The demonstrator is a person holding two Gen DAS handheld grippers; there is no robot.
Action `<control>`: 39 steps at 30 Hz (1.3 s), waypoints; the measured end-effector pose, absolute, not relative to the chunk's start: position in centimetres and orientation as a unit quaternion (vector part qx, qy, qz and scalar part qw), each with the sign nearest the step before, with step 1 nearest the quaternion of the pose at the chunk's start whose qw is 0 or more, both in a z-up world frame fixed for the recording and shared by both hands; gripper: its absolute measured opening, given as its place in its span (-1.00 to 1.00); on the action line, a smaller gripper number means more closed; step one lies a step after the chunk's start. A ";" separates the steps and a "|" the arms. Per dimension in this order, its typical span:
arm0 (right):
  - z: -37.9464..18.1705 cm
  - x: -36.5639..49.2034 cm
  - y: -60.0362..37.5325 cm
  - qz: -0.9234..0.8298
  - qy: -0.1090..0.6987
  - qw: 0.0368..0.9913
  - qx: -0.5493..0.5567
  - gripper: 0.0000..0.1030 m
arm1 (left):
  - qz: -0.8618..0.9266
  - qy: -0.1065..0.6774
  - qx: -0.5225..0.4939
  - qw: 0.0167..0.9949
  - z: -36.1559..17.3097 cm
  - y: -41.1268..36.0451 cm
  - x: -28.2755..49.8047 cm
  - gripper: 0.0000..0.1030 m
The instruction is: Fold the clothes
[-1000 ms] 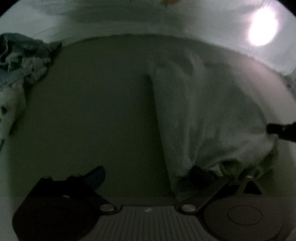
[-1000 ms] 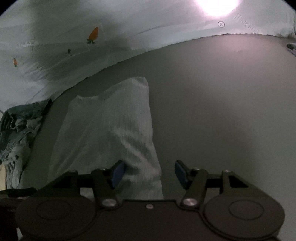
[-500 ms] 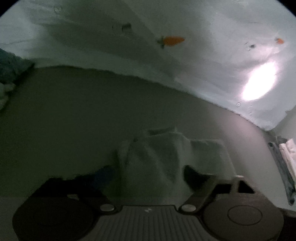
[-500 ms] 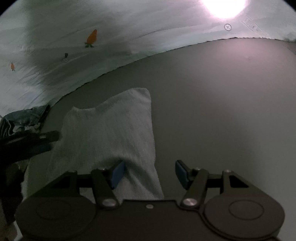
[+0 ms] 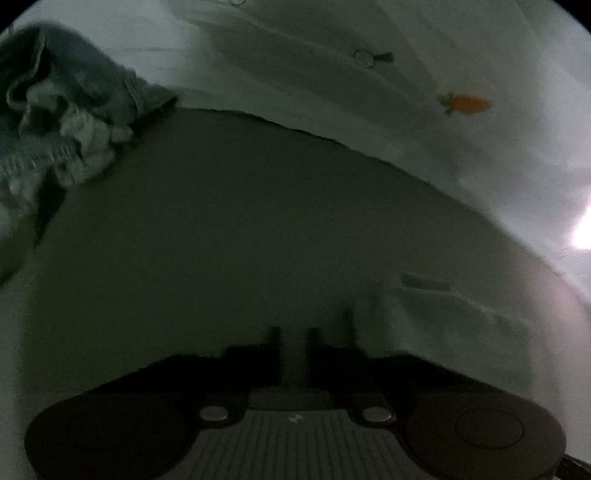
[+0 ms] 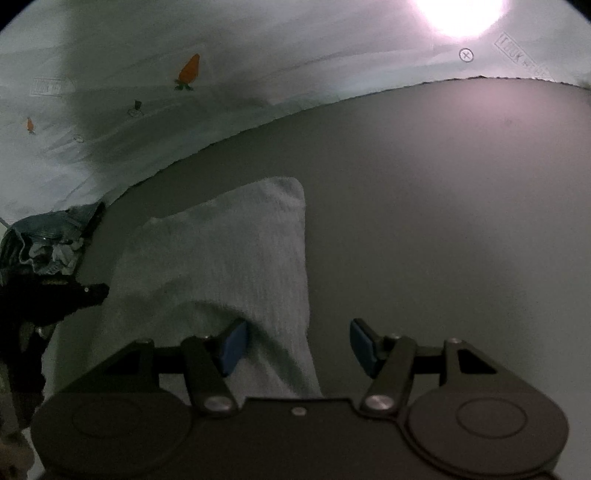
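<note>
The folded white cloth (image 6: pixel 221 266) lies flat on the grey mat (image 6: pixel 424 221), mid-fold by the look of it. The right gripper (image 6: pixel 295 347) straddles its near edge, fingers released. The left gripper (image 5: pixel 293 343), fingers just opening with nothing between them, sits beside the cloth. The next move is probably to grasp the near end squarely.

Dim room. Grey surface (image 6: pixel 443 221) w/ white carrot-print sheet (image 6: pixel 184 122) behind, upper frame; bright light glare (image 6: pixel 461 14) top right.
</note>
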State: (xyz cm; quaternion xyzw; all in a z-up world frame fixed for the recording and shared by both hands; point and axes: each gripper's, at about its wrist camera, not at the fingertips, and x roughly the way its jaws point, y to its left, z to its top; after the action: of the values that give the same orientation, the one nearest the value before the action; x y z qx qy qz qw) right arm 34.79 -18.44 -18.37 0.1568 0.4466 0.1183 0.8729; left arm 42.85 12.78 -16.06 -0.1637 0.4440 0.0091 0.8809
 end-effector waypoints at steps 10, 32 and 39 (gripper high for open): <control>-19.5 36.8 -17.5 0.162 0.472 0.839 0.217 0.23 | -0.073 0.468 -0.142 0.869 -16.9 9.8 38.6 0.59; -12.9 33.0 -15.3 0.197 0.380 0.887 0.172 -0.66 | -0.175 0.378 -0.130 0.900 -10.7 3.1 35.7 -0.70; -7.3 28.6 -19.3 0.118 0.317 0.920 0.200 -0.66 | -0.255 0.320 -0.127 0.903 -5.7 -0.3 33.6 -0.70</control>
State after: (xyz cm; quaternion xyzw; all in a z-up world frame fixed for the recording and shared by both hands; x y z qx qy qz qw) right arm 28.59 -19.30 -7.31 0.1996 0.3170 0.1182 0.9196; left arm 33.62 -0.32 -5.66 -0.1272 0.3203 -0.2554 0.9033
